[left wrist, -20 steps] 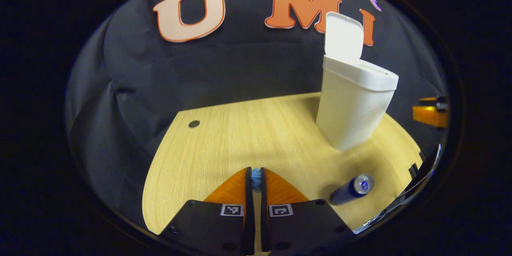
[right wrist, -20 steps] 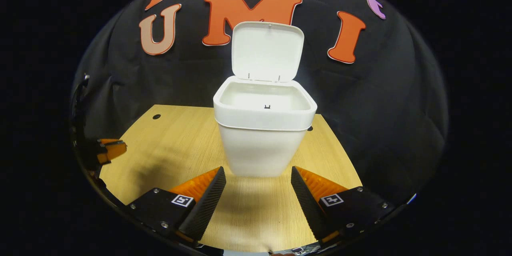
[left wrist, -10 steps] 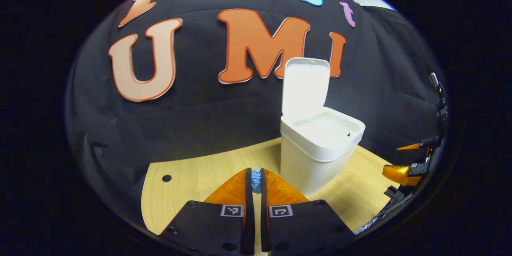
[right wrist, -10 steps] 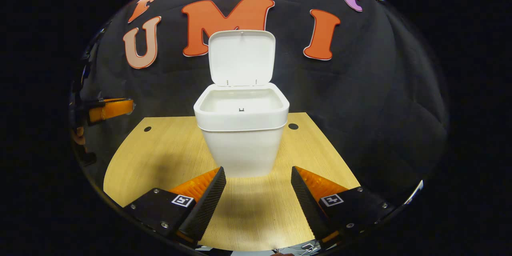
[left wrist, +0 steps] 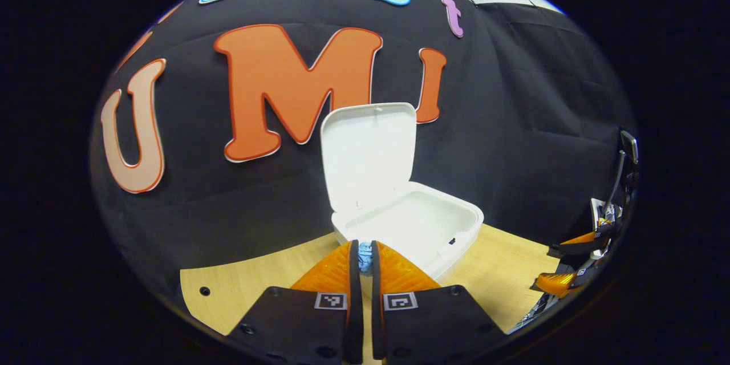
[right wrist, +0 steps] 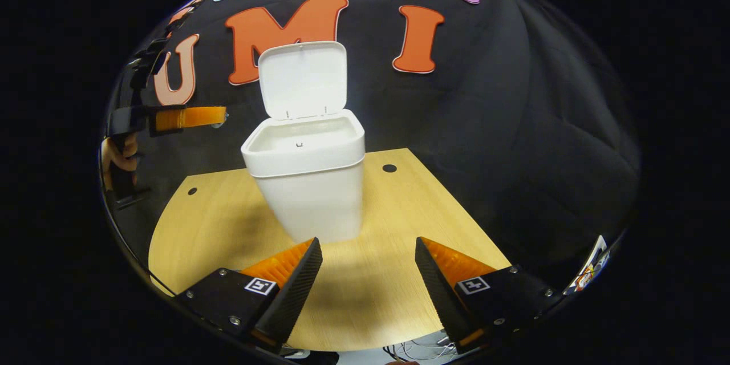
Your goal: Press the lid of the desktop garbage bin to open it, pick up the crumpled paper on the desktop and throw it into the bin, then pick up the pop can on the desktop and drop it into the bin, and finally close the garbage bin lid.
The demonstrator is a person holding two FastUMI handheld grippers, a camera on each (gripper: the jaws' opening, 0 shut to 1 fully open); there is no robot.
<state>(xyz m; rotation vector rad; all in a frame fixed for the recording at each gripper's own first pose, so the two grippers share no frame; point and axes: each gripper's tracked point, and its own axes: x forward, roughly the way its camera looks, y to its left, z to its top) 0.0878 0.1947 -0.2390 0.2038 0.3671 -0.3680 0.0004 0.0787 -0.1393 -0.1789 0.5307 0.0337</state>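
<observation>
Left tongs (left wrist: 365, 259), clamped on crumpled paper (left wrist: 365, 255), poised at the open bin (left wrist: 419, 228) for dropping; right tongs (right wrist: 368, 274) apart, clear.

Tabletop (right wrist: 399, 228): light wood-grain surface with rounded far corners, set against the black cloth wall. Two small dark round holes sit near its far edge, one toward the left corner (right wrist: 193, 190) and one toward the right (right wrist: 389, 168). A white bin (right wrist: 308, 188) stands upright directly on the tabletop, between the two holes and slightly forward of them, its hinged lid (right wrist: 302, 80) raised at the back. The bin casts a soft shadow onto the wood on its left. In the left gripper view the same tabletop (left wrist: 502, 262) appears beneath the bin (left wrist: 450, 239), with one hole (left wrist: 204, 291) at its near left.
</observation>
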